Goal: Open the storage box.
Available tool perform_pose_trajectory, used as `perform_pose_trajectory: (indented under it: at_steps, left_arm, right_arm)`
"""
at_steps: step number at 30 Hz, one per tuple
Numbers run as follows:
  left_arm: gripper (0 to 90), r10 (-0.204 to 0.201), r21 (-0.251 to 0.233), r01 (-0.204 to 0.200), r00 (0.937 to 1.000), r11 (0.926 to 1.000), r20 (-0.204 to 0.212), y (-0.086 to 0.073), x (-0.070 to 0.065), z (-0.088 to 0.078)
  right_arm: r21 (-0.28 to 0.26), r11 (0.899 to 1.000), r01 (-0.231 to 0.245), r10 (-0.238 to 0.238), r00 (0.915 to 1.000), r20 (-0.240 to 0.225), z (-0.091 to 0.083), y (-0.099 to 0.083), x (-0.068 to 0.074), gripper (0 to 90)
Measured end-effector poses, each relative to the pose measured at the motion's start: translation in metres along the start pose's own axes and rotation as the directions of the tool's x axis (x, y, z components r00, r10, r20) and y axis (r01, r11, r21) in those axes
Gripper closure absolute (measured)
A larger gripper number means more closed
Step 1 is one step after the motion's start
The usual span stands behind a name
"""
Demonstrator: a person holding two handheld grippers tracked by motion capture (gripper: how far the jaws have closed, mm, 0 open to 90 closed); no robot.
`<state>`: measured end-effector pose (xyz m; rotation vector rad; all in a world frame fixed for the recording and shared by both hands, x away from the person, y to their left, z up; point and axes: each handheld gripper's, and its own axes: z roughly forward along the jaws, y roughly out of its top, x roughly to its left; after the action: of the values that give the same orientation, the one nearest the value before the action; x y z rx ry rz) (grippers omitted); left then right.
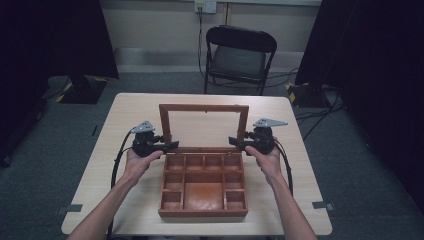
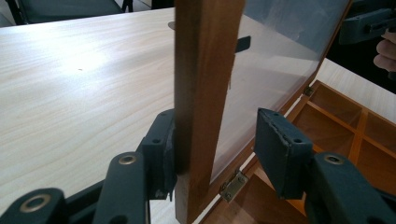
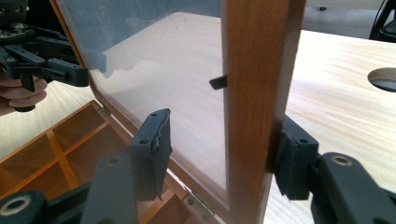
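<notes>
The wooden box (image 1: 203,186) sits mid-bench (image 1: 130,112), its glazed lid (image 1: 204,108) upright. The left gripper (image 1: 170,145) and right gripper (image 1: 235,142) each straddle a side rail, jaws open, one pad touching.

Wooden box (image 1: 203,200) — reddish-brown, shallow, divided into small square compartments around one larger tray; sits near the front middle of the table, open. Lid (image 1: 203,107) — wooden frame around a clear pane, hinged at the box's far edge on small brass hinges (image 2: 232,185), standing roughly upright. Compartments look bare.
</notes>
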<state>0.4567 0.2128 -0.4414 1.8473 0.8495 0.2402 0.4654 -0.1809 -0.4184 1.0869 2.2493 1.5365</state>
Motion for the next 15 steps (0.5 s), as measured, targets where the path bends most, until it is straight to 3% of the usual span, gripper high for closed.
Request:
perform_pose_trajectory:
  at_steps: [15]
  left_arm:
    - [55.5,0.009,0.013,-0.008,0.9997,0.9999,-0.022,0.0033,0.005,0.0041]
  right_arm:
    - [-0.022,0.999,-0.026,0.026,0.9996,0.008,0.0066,-0.001,-0.0059,44.4]
